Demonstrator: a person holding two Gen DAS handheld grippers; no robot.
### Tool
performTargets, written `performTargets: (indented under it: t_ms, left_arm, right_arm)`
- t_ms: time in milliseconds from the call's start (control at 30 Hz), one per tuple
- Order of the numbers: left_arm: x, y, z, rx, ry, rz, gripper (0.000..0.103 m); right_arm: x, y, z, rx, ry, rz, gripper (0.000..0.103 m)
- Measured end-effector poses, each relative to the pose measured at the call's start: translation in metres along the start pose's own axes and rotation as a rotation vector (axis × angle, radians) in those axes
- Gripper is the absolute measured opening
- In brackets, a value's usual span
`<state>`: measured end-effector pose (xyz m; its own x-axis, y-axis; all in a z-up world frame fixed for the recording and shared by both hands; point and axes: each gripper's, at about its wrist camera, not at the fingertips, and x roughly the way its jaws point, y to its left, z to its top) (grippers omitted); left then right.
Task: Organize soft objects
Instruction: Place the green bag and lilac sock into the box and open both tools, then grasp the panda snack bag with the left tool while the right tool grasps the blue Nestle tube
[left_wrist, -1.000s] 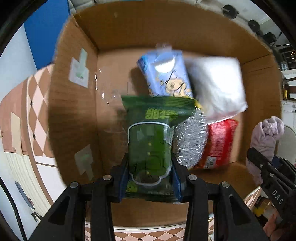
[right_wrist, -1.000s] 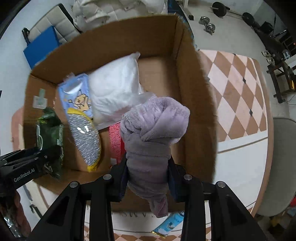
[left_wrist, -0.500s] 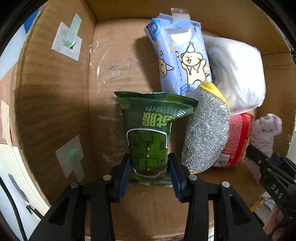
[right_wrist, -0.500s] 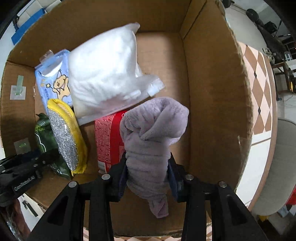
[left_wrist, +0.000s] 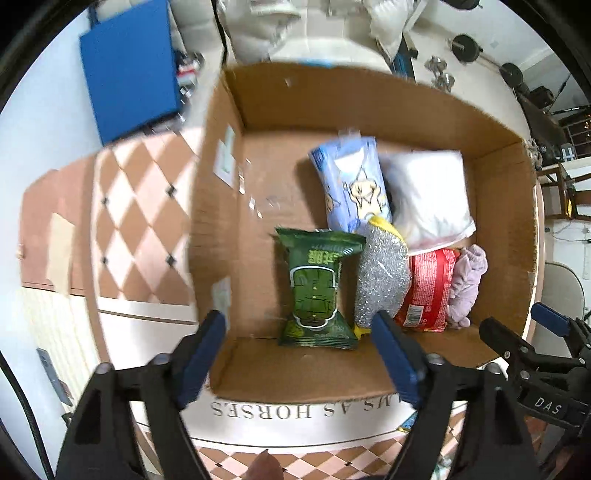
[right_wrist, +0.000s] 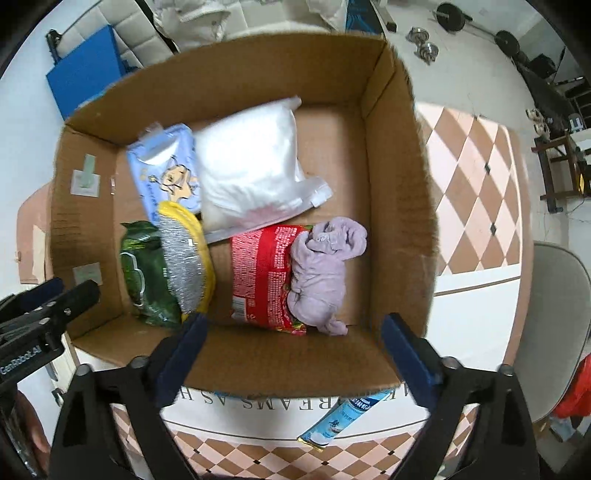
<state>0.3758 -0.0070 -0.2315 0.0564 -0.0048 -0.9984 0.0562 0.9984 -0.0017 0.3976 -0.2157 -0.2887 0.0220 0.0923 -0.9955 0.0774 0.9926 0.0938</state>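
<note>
Soft things: six of them sit inside the cardboard box (right_wrist: 399, 206) — green packet (left_wrist: 317, 291), silver and yellow scrubber (left_wrist: 382, 280), red packet (right_wrist: 260, 277), purple cloth (right_wrist: 321, 273), blue wipes pack (right_wrist: 164, 173) and white bag (right_wrist: 247, 173).
Step now: my guess is the putting-in part is done for the green packet and the purple cloth. Both lie in the box with nothing holding them.
Left gripper (left_wrist: 299, 356): wide open and holding nothing. It hangs over the near wall of the box, just in front of the green packet.
Right gripper (right_wrist: 295, 350): wide open too, and holding nothing. It is over the near wall of the box, in front of the purple cloth.
Next move: I think the hands need to find more soft things outside the box. A small blue packet (right_wrist: 340, 421) lies on the checked table (right_wrist: 476, 206) just in front of the box — it may be next.
Green packet: shiny and puffy, flat on the box floor, touching the scrubber.
Purple cloth: fuzzy and scrunched up, resting partly on the red packet, near the right wall of the box.
Room left: bare floor shows on the left side of the box and at the far right corner.
</note>
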Motion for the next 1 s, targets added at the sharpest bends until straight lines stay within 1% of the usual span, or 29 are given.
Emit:
performTargets:
  t_ms: [67,100,133,200,300,400,433,500,533,600,633,700,733,800,867,933,1000]
  left_arm:
    - [-0.011,0.004,0.006,-0.007,-0.033,0.008,0.092]
    - [-0.017,0.007,0.002,-0.013,-0.051,0.01,0.097]
    - [-0.018,0.004,-0.001,-0.019,-0.065,0.008,0.1]
    - [-0.02,0.003,-0.004,-0.031,-0.081,0.0,0.101]
    - [-0.024,0.003,-0.018,-0.044,-0.104,-0.018,0.101]
    - [-0.028,0.009,-0.041,-0.036,-0.144,-0.004,0.101]
    - [-0.029,0.012,-0.053,-0.026,-0.173,0.028,0.101]
    - [-0.024,0.016,-0.073,0.015,-0.204,0.119,0.101]
    - [-0.02,0.016,-0.08,0.038,-0.214,0.152,0.101]
    - [-0.004,0.015,-0.097,0.126,-0.215,0.263,0.101]
    - [0.011,0.013,-0.105,0.197,-0.204,0.336,0.101]
    - [0.039,0.009,-0.116,0.306,-0.178,0.424,0.101]
    - [0.05,0.009,-0.118,0.339,-0.167,0.445,0.101]
    - [0.082,0.008,-0.122,0.441,-0.12,0.49,0.101]
    - [0.102,0.007,-0.123,0.507,-0.096,0.531,0.101]
    - [0.117,0.004,-0.123,0.591,-0.089,0.579,0.101]
    - [0.126,0.0,-0.123,0.664,-0.083,0.592,0.101]
  right_arm:
    - [-0.008,0.001,-0.005,-0.008,-0.02,-0.001,0.103]
    - [-0.013,0.0,-0.008,-0.008,-0.025,0.0,0.103]
    - [-0.016,0.0,-0.011,-0.008,-0.029,0.002,0.103]
    - [-0.026,0.002,-0.021,-0.015,-0.047,0.008,0.103]
    - [-0.038,0.002,-0.04,-0.01,-0.08,0.041,0.103]
    - [-0.048,-0.001,-0.059,0.009,-0.111,0.082,0.103]
    - [-0.049,-0.003,-0.067,0.016,-0.119,0.096,0.103]
    - [-0.047,-0.01,-0.085,0.039,-0.128,0.12,0.103]
    - [-0.044,-0.014,-0.095,0.046,-0.127,0.128,0.103]
    - [-0.033,-0.025,-0.116,0.072,-0.112,0.134,0.103]
    - [-0.027,-0.029,-0.125,0.083,-0.104,0.139,0.103]
    - [-0.011,-0.037,-0.144,0.11,-0.077,0.15,0.103]
    - [-0.001,-0.039,-0.152,0.12,-0.054,0.155,0.103]
    - [0.016,-0.039,-0.162,0.125,-0.013,0.169,0.103]
    - [0.031,-0.038,-0.168,0.123,0.021,0.166,0.103]
    - [0.04,-0.036,-0.17,0.107,0.03,0.144,0.103]
    - [0.045,-0.034,-0.172,0.082,0.032,0.117,0.103]
